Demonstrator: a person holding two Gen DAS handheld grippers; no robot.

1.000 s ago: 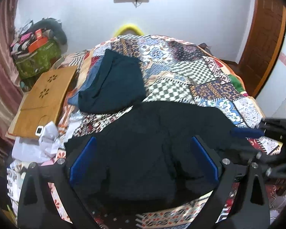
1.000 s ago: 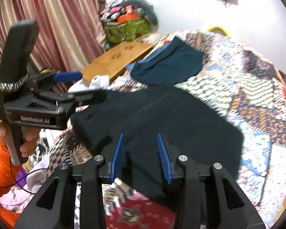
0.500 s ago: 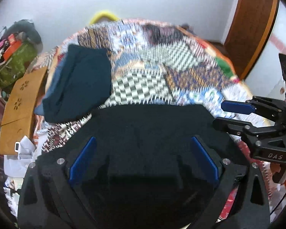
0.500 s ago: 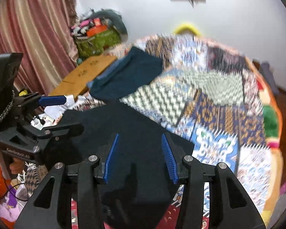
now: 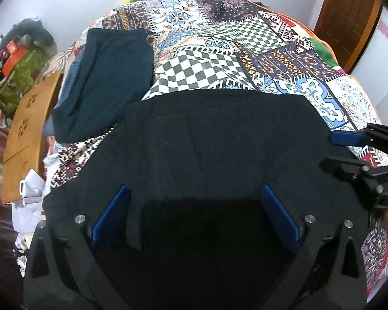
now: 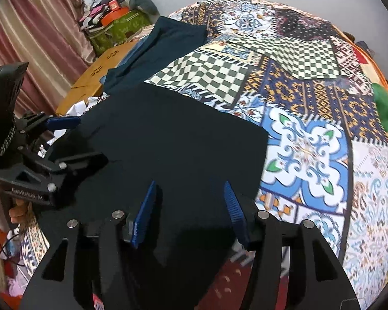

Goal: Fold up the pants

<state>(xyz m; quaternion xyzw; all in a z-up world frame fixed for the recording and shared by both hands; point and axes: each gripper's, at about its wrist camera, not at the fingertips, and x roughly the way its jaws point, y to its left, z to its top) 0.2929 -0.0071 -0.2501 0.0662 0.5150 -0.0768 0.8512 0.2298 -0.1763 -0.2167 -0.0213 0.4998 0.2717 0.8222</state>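
Note:
Black pants [image 5: 214,142] lie folded and flat on the patchwork bedspread [image 5: 245,44], at its near edge. My left gripper [image 5: 194,206] is open, low over the near part of the pants, its blue pads wide apart with cloth between them. My right gripper [image 6: 191,206] is open above the pants' [image 6: 173,139] right part, nothing clamped. Each gripper shows in the other's view: the right gripper [image 5: 349,149] at the pants' right edge, the left gripper [image 6: 59,142] at their left edge.
A folded dark teal garment [image 5: 106,77] lies on the bed's far left, over a blue one. A wooden lap desk [image 5: 31,121], white cloths [image 5: 31,193] and a green bag [image 5: 18,77] sit left of the bed. A brown door [image 5: 349,13] is at the right.
Both grippers have come down and forward over the pants, now closer to the cloth. The right gripper has swung to the pants' right side. The pants lie flatter.

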